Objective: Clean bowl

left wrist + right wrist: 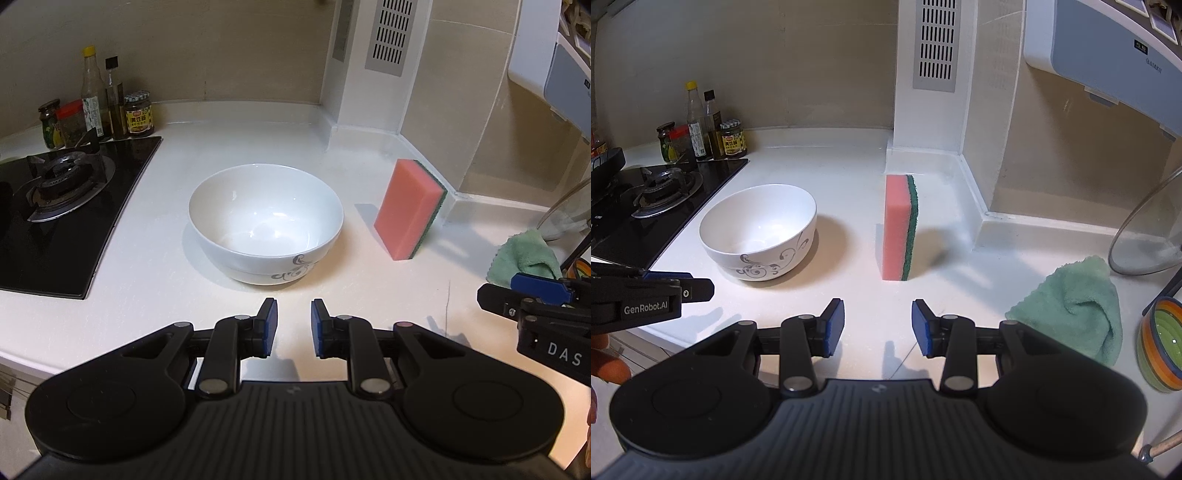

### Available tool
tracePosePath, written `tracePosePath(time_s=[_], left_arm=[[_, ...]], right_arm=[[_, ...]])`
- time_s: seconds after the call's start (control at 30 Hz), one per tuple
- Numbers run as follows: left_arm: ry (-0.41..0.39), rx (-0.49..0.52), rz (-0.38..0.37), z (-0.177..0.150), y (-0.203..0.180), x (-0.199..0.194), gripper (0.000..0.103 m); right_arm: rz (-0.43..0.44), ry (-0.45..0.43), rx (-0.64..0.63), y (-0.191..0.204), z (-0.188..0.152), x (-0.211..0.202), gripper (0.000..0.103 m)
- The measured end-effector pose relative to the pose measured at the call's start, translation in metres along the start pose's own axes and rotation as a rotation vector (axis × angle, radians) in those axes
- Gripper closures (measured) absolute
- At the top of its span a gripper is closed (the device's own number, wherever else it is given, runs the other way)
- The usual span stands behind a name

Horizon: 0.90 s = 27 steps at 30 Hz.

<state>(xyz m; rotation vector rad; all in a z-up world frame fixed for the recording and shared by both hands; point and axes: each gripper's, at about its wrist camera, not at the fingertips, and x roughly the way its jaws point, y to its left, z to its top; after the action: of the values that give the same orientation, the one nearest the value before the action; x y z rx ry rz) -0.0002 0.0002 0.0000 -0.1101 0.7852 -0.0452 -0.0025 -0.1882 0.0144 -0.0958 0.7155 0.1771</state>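
A white bowl (266, 221) with a grey floral pattern stands upright on the white counter; it also shows in the right wrist view (759, 236). A pink sponge with a green scouring side (408, 208) stands on its edge to the bowl's right, also in the right wrist view (899, 227). My left gripper (293, 328) is open and empty, just in front of the bowl. My right gripper (878, 328) is open and empty, in front of the sponge. Each gripper shows at the edge of the other's view.
A black gas hob (62, 206) lies left of the bowl, with several bottles and jars (99, 110) behind it. A green cloth (1075, 306), a glass lid (1152, 236) and a striped bowl (1161, 347) are at the right. A white column (927, 92) stands behind the sponge.
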Motion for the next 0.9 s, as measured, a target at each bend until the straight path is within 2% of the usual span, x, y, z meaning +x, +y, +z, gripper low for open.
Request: tracePosePath(time_s=[0.03,0.13,0.23,0.3,0.9], left_arm=[[-0.002,-0.004,-0.003,-0.0005,0.0010,-0.0007,0.080],[-0.007,-0.016,-0.013,-0.0019,0.0041,-0.0029,0.080],[-0.007,-0.026,-0.020,-0.0022,0.0062,-0.0032,0.080],[0.011,-0.023,-0.013,0.0010,0.0038,0.0020,0.080],[0.001,-0.006,0.001,-0.0063,0.0056,-0.0004,0.080]], right_arm=[[-0.005,0.018,-0.008,0.0029,0.0035,0.0040,0.068],[0.002,-0.020,-0.001,0.0018,-0.0014,-0.0025,0.068],[0.005,-0.019,0.005,0.0014,-0.0031,-0.0036,0.068],[0.007,-0.020,0.001,0.0018,-0.0032,-0.0025,0.068],[0.019,-0.006,-0.004,0.0029,-0.0031,0.0003,0.068]])
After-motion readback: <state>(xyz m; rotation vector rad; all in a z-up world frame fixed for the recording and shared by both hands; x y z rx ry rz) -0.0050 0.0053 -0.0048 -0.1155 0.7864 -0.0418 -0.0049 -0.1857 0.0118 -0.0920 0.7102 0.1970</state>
